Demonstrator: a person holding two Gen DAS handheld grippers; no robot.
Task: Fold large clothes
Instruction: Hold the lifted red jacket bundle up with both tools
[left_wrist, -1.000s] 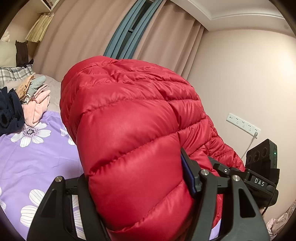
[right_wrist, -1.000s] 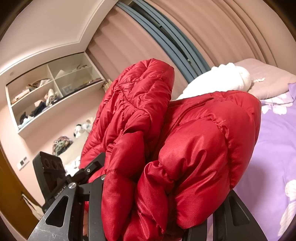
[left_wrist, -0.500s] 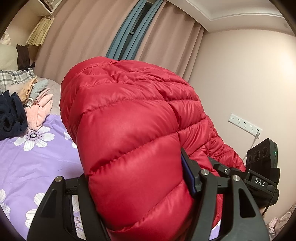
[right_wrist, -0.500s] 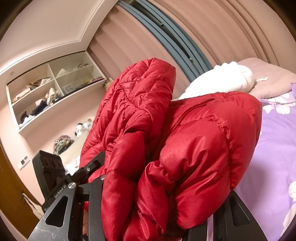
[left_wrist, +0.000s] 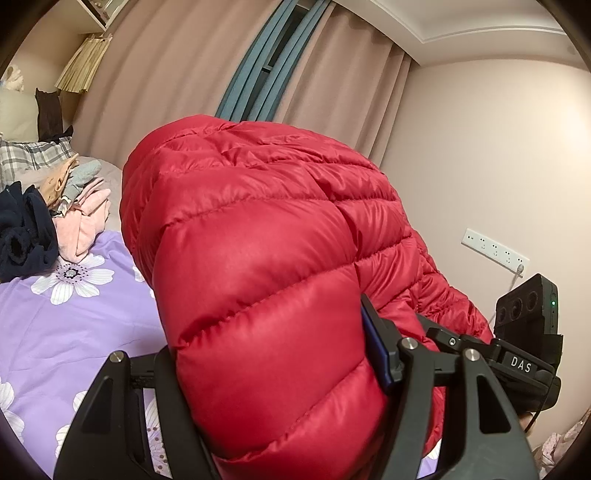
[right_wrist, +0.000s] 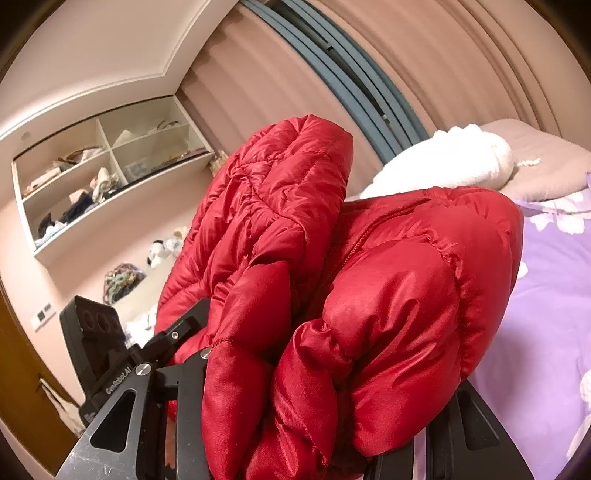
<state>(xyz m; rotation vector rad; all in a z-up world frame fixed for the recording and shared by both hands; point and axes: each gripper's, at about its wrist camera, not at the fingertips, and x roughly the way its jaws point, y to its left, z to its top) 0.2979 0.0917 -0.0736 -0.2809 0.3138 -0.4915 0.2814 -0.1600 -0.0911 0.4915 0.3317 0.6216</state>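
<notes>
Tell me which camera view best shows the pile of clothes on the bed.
The left wrist view: the pile of clothes lies in plain sight at the left edge, on the purple floral bedspread. The right wrist view shows none of it, only the red down jacket, a white bundle and shelves.

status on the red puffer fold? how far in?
Done: the red puffer jacket looks gathered into thick bundled layers and is held above the purple floral bedspread. In hand: left gripper and right gripper each clamp a padded wad. Left: laying it on the bedspread and squaring the fold; how many folds are done is unclear.
</notes>
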